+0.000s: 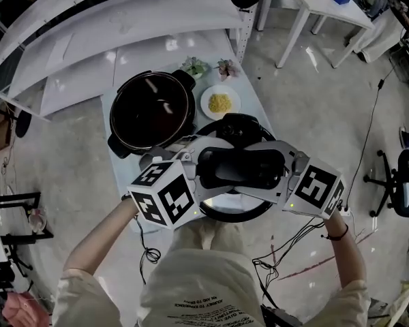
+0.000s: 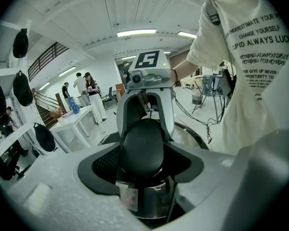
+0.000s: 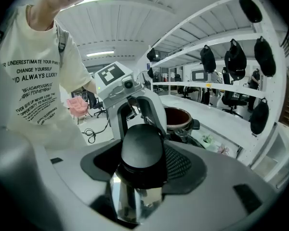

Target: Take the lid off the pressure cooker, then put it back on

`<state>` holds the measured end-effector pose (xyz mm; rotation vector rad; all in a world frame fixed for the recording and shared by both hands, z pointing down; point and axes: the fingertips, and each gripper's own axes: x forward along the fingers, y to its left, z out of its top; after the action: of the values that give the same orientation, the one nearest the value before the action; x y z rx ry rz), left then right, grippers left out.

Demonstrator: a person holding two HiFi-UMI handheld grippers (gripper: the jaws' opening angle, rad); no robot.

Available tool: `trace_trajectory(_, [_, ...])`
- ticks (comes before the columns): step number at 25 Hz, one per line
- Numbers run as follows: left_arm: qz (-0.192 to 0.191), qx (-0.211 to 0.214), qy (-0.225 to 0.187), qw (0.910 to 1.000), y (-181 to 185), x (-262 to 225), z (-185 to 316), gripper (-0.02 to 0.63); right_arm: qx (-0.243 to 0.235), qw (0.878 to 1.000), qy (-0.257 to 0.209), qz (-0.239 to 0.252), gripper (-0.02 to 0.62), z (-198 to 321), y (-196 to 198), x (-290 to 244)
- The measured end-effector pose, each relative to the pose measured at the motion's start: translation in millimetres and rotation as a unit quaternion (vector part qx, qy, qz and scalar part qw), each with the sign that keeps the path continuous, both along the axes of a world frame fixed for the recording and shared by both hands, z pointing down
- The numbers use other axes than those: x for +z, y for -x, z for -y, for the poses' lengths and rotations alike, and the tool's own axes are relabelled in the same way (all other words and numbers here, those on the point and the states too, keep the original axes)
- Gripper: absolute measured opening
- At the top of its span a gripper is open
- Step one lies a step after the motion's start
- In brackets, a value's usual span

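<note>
Both hands are out front and angled down, coming at the lid (image 1: 235, 122) from opposite sides. The left gripper (image 1: 204, 163) and right gripper (image 1: 279, 167) are each clamped on its black handle (image 1: 242, 165). The lid's off, over the near edge of the surface (image 1: 157, 53). The open pressure cooker (image 1: 116, 104) stands just behind it to the left, with a plate (image 1: 208, 104) of yellow food right beside it.

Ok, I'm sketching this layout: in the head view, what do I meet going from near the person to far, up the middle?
lid → plate of yellow food → pair of small plants → white shelf. The open pot lies alongside the plate, so it's left out.
</note>
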<state>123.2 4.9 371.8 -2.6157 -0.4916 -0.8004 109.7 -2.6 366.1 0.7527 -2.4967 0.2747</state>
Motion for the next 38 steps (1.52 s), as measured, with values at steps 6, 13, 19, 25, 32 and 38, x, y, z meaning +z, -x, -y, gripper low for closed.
trace_trajectory(6, [0.013,-0.043,0.015,0.9989,-22,30,11,0.285,-0.039,0.999,0.014,0.004,0.273,10,-22,30])
trace_trajectory(13, [0.035,-0.081,0.021,0.9958,-34,69,23,0.285,-0.075,0.997,0.022,0.012,0.273,21,-34,68])
trace_trajectory(19, [0.050,-0.103,0.027,0.9930,-39,101,30,0.284,-0.096,0.995,0.027,0.021,0.273,28,-39,99])
trace_trajectory(25, [0.065,-0.116,0.025,0.9908,-43,135,35,0.285,-0.110,0.993,0.024,0.032,0.273,32,-42,133])
trace_trajectory(32, [0.074,-0.130,0.018,0.9886,-44,166,36,0.285,-0.120,0.992,0.018,0.025,0.273,32,-43,163])
trace_trajectory(38, [0.075,-0.133,0.013,0.9881,-45,177,34,0.285,-0.121,0.992,0.012,0.022,0.273,31,-44,173])
